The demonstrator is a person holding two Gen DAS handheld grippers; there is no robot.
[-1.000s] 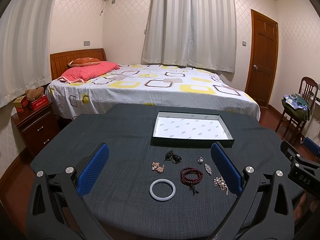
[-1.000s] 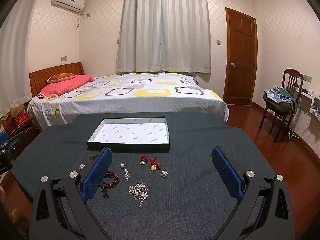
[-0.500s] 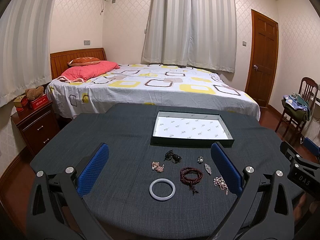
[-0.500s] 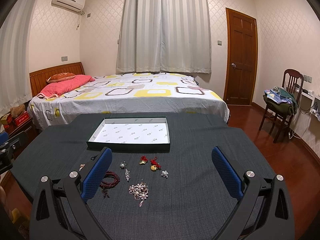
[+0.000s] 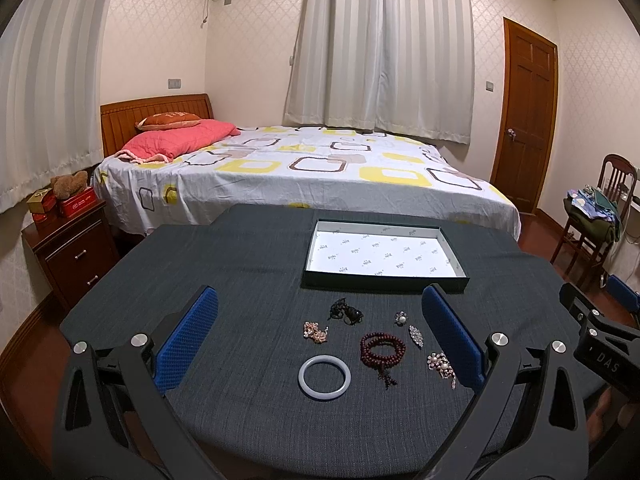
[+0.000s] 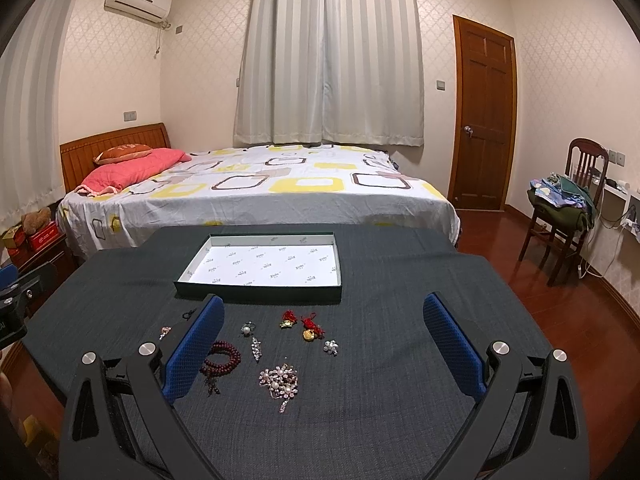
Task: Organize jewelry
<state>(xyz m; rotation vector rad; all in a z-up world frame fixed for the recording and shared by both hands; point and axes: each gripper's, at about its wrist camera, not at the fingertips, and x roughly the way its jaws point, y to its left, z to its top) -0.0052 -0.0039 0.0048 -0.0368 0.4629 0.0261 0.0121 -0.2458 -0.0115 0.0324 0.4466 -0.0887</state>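
Several jewelry pieces lie loose on the dark cloth table (image 5: 240, 264), in front of a shallow dark box (image 5: 384, 280) lined with white paper, also seen as the box (image 6: 260, 294). A pale bangle (image 5: 324, 371), a dark red bead bracelet (image 5: 382, 349), a black piece (image 5: 346, 313) and a pearl brooch (image 5: 440, 362) sit ahead of my left gripper (image 5: 320, 320), which is open and empty. In the right wrist view, the pearl brooch (image 6: 279, 378), red-and-gold charms (image 6: 310, 328) and the bead bracelet (image 6: 224, 356) lie before my right gripper (image 6: 320, 320), open and empty.
A bed (image 5: 304, 168) stands beyond the table's far edge. A nightstand (image 5: 72, 248) sits at the left, and a chair (image 6: 568, 208) piled with clothes stands at the right near a wooden door (image 6: 484, 120). The right half of the table (image 6: 420, 280) is bare cloth.
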